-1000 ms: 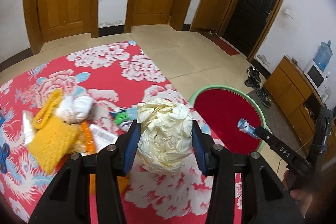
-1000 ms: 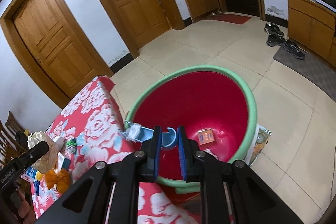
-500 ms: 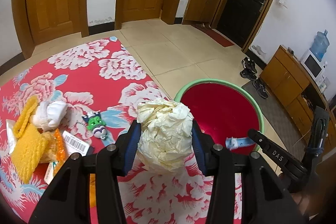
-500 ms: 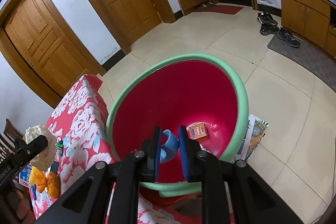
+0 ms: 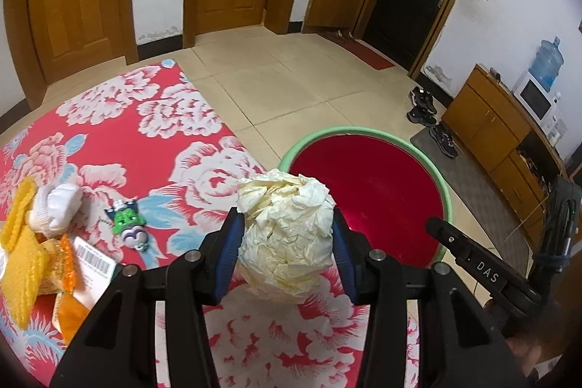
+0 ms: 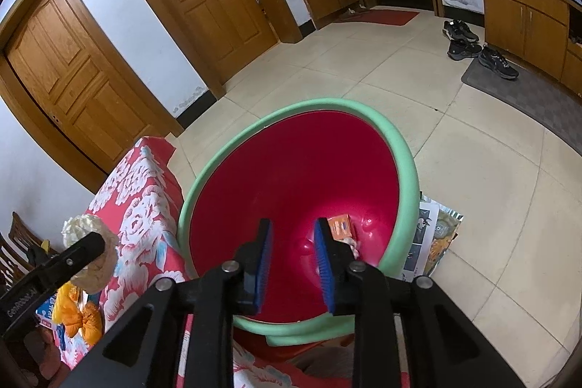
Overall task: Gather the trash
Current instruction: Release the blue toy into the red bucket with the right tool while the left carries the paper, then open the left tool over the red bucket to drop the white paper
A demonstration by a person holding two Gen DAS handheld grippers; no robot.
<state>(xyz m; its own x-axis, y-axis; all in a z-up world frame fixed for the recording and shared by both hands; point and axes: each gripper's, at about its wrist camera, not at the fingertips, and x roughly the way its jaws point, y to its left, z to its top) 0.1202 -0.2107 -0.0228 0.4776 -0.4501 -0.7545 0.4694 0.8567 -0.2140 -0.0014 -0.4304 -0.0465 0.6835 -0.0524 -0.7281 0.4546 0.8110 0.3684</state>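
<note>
Right claw (image 6: pixel 293 255) opening over red basin (image 6: pixel 405 170), blue scrap gone from between pads, dropped inside. Left claw (image 5: pixel 285 248) gripping crumpled paper ball (image 5: pixel 287 235), nearing basin next.

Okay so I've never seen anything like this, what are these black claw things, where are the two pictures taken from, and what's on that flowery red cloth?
No robot here: a person carries a hand-held claw in each hand, each with a wide-angle camera looking along its two fingers. One picture is from the left claw, one from the right. The left gripper squeezes a crumpled paper ball above the flowered cloth. The right gripper hangs over the red basin with its jaws opening and nothing between them; an orange box lies in the basin. On the cloth: a green toy, a white sock, yellow knit pieces and a barcoded packet.
</note>
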